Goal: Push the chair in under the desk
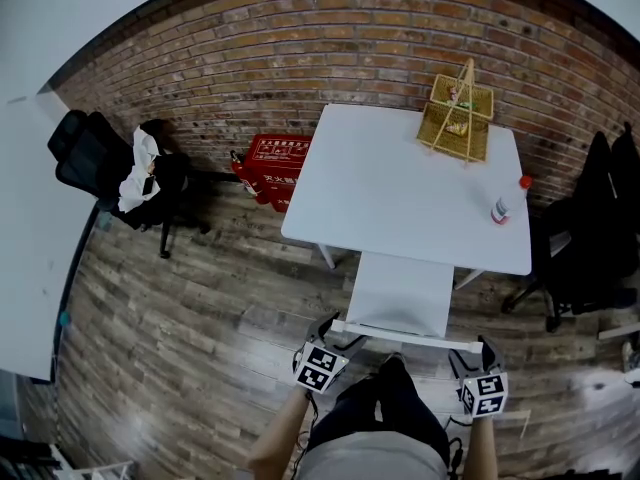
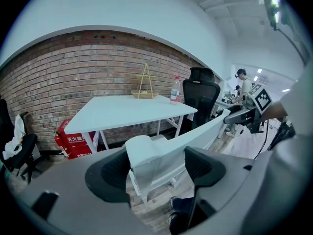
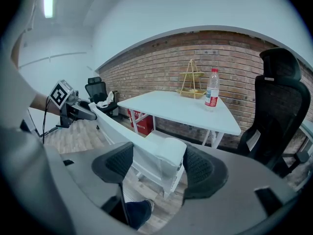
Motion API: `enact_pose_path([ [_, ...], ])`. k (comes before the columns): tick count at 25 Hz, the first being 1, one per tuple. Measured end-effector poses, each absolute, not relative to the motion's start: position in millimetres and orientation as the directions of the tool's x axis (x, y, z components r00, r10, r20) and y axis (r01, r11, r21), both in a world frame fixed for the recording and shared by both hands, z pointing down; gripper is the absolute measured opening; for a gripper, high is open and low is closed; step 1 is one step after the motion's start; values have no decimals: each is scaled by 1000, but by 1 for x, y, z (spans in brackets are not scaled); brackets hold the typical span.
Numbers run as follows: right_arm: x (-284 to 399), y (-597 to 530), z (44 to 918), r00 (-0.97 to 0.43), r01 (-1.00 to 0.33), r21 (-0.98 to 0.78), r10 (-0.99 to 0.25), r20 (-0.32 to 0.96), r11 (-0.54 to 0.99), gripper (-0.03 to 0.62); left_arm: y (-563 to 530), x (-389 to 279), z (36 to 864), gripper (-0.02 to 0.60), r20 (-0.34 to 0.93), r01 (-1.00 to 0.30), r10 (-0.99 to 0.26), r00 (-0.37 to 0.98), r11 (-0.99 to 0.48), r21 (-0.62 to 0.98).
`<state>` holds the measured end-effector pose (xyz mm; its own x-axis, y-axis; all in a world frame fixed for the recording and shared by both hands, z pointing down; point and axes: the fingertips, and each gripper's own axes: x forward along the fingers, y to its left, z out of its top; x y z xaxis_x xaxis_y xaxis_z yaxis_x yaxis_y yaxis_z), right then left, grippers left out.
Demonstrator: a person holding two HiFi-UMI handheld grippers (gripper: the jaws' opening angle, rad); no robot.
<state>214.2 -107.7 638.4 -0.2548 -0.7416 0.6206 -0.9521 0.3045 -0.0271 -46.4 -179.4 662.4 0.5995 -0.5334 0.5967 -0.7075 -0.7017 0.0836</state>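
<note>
Subject of the task: a white chair (image 1: 398, 290) is located at the near edge of the white desk (image 1: 380, 198), facing it squarely. Only the front of the seat is at or just under the desk edge. Most of the seat and the whole top rail (image 1: 405, 334) are seen on the near side, just in front of the person.

Left claw (image 2: 156, 166): it is closed onto the left end of the top rail. The rail corner fills the gap between the pads.

Right claw (image 3: 154, 164): it is likewise closed onto the right end of the rail. In the head view the two claws are seen level with each other, one at each corner.

Assessment: this symmetric hold is judged to be chosen so that a forward push is applied evenly and the chair is kept from slewing. The push is judged barely begun, with nearly the full seat depth to be covered.

Surroundings: a capped bottle (image 1: 501, 208) and a bamboo basket rack (image 1: 460, 120) are noted on the far right of the desk, well apart from the chair. A red box (image 1: 276, 164) is noted by the brick wall, left of the desk. The space under the desk appears unobstructed, though it is largely hidden by the desktop.
</note>
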Motion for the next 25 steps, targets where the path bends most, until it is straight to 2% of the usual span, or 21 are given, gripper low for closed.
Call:
enact_pose_path([
  [25,247,-193,638,-279,-940,-26,-724,632,339,319,-259,-17,666,350,594,-729,-557,581,-680,75],
])
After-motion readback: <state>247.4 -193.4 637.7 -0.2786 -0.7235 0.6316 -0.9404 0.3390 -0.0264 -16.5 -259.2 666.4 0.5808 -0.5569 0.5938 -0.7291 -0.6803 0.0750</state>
